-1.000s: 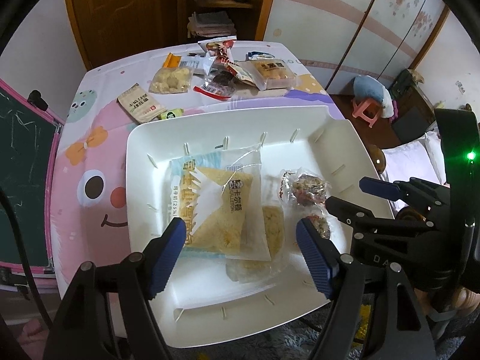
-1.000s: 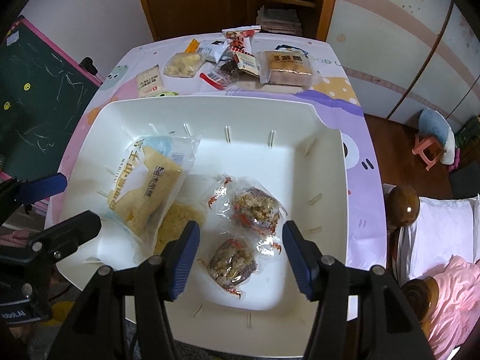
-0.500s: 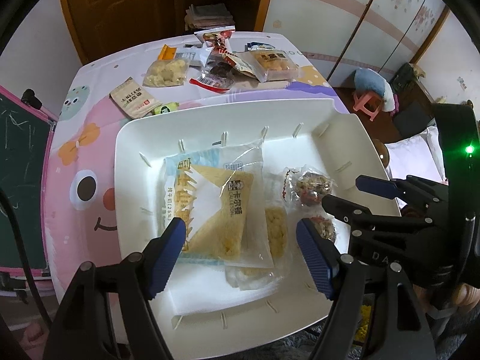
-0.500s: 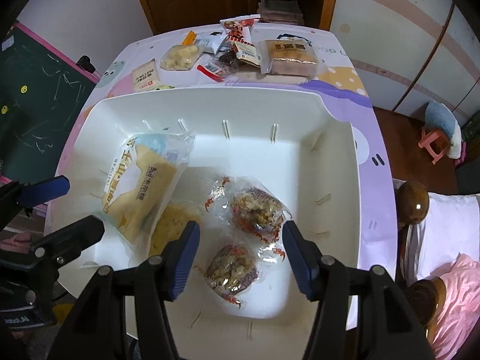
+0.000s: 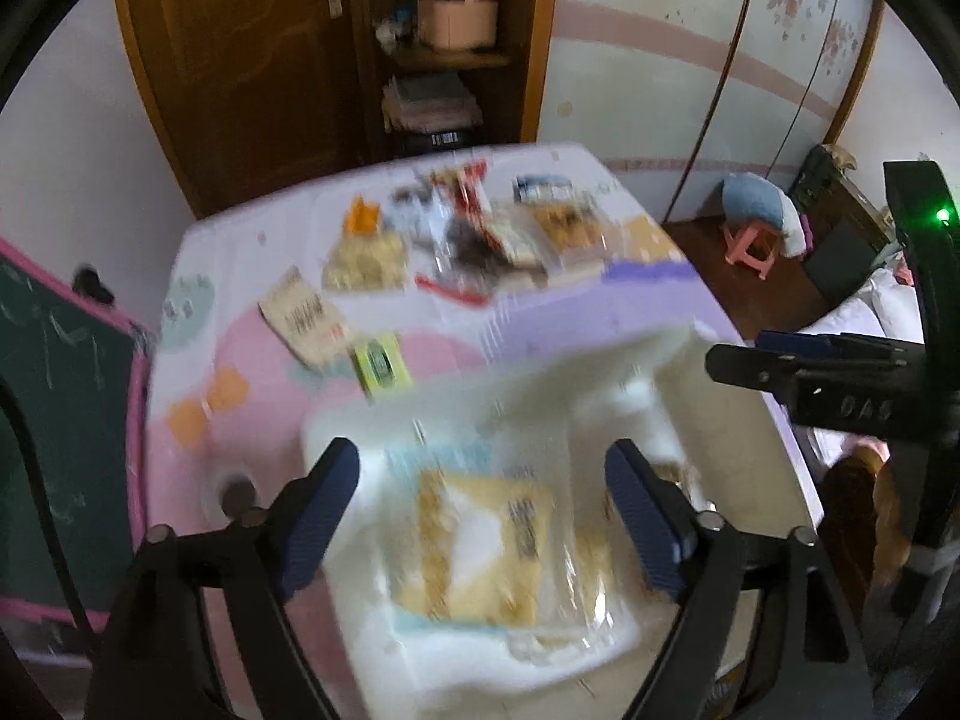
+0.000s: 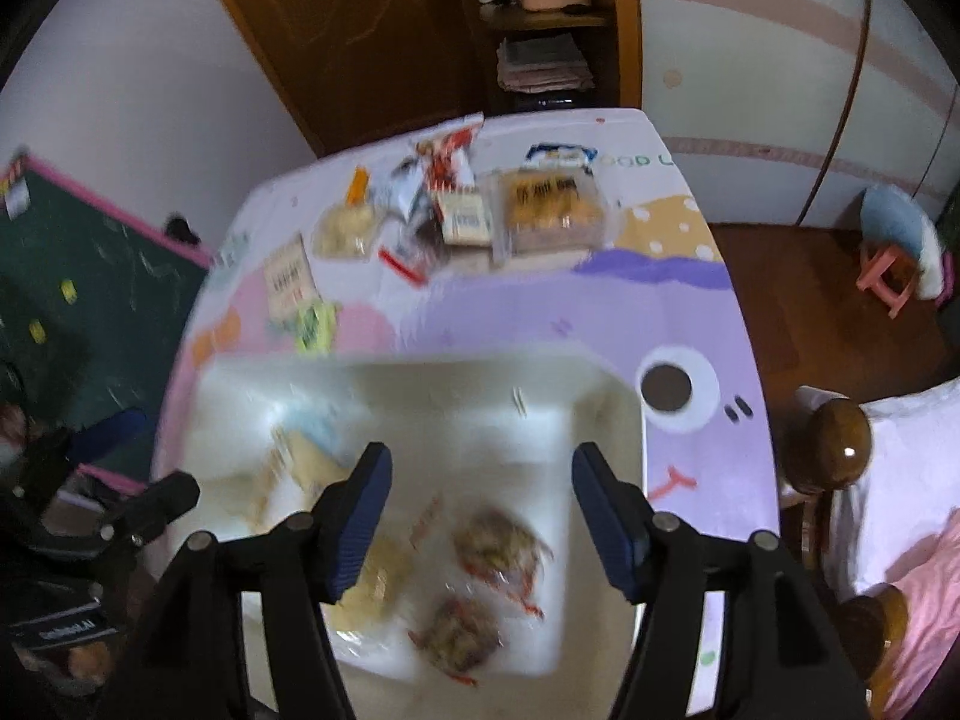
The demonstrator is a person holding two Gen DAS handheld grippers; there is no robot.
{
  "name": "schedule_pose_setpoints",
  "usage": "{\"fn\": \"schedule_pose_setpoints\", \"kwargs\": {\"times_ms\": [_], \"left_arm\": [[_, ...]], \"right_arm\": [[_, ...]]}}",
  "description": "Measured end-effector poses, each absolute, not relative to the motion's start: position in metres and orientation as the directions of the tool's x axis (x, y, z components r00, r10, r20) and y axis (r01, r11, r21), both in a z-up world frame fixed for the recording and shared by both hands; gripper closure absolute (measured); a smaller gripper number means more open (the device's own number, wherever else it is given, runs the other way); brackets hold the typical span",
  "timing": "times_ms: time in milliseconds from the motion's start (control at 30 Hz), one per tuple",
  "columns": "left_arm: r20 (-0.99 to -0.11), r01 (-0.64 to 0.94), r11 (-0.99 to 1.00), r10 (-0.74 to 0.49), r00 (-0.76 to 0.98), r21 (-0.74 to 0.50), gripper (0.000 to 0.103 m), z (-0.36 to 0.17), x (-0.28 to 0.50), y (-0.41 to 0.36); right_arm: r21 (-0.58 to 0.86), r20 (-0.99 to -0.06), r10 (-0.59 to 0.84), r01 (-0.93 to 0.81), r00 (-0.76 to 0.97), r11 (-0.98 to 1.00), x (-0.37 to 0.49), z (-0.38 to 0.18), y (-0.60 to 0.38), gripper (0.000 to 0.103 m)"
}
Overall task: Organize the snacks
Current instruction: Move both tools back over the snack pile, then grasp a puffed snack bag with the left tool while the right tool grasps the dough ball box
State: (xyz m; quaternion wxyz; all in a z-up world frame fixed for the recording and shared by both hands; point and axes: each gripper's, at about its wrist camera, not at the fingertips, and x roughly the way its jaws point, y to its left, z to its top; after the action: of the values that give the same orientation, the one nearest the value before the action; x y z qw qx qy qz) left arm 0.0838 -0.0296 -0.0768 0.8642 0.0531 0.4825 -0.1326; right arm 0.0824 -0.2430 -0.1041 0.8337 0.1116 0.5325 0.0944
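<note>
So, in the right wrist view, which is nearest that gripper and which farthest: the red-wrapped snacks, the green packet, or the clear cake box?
1. Red-wrapped snacks: in the white tray, just below the right gripper, whose jaws are opening, empty.
2. Green packet: beyond the tray, left.
3. Clear cake box: far end of the table.

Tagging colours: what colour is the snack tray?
White tray; clearest in the right wrist view.
</note>
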Motion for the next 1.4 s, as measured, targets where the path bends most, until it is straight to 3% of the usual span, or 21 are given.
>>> {"fn": "schedule_pose_setpoints", "kwargs": {"times_ms": [100, 167, 233, 333, 467, 567, 667, 800, 1033, 1400], "left_arm": [[-0.827, 0.287, 0.958, -0.179, 0.533, -0.022, 0.014, -0.054, 0.106, -0.028], [-0.813, 0.297, 0.955, -0.181, 0.553, -0.011, 0.008, -0.04, 0.124, -0.027], [-0.794, 0.294, 0.955, -0.156, 0.588, 0.03, 0.008, -0.026, 0.147, -0.026], [-0.779, 0.291, 0.954, -0.125, 0.615, 0.077, 0.001, -0.016, 0.183, -0.025], [-0.786, 0.269, 0.961, -0.118, 0.607, 0.064, 0.001, -0.025, 0.234, -0.019], [-0.813, 0.238, 0.971, -0.113, 0.571, 0.032, 0.001, -0.051, 0.272, -0.014], [-0.844, 0.193, 0.981, -0.094, 0.528, 0.012, 0.001, -0.084, 0.304, -0.008], [-0.868, 0.152, 0.986, -0.024, 0.495, 0.06, 0.001, -0.13, 0.332, -0.004], [-0.936, 0.125, 0.992, -0.071, 0.346, -0.029, 0.001, -0.192, 0.356, 0.0], [-0.957, 0.095, 0.995, -0.062, 0.285, -0.037, 0.001, -0.234, 0.362, -0.001]], "right_arm": [[0.269, -0.836, 0.249, -0.032, 0.489, 0.963, 0.106, -0.084, -0.256, 0.023], [0.225, -0.817, 0.208, -0.034, 0.538, 0.974, 0.122, -0.072, -0.262, 0.006], [0.179, -0.791, 0.167, -0.039, 0.588, 0.983, 0.141, -0.06, -0.269, 0.0], [0.119, -0.77, 0.119, -0.042, 0.627, 0.992, 0.176, -0.051, -0.279, 0.0], [0.147, -0.782, 0.147, -0.051, 0.606, 0.988, 0.218, -0.057, -0.286, 0.0], [0.187, -0.821, 0.201, -0.081, 0.534, 0.979, 0.246, -0.076, -0.281, 0.0], [0.137, -0.854, 0.168, -0.098, 0.493, 0.986, 0.266, -0.102, -0.266, 0.0], [0.15, -0.89, 0.175, -0.094, 0.42, 0.984, 0.285, -0.136, -0.257, 0.0], [0.211, -0.928, 0.215, -0.045, 0.304, 0.976, 0.307, -0.193, -0.256, 0.0], [0.074, -0.969, 0.096, -0.106, 0.228, 0.992, 0.316, -0.235, -0.233, 0.0]]}}
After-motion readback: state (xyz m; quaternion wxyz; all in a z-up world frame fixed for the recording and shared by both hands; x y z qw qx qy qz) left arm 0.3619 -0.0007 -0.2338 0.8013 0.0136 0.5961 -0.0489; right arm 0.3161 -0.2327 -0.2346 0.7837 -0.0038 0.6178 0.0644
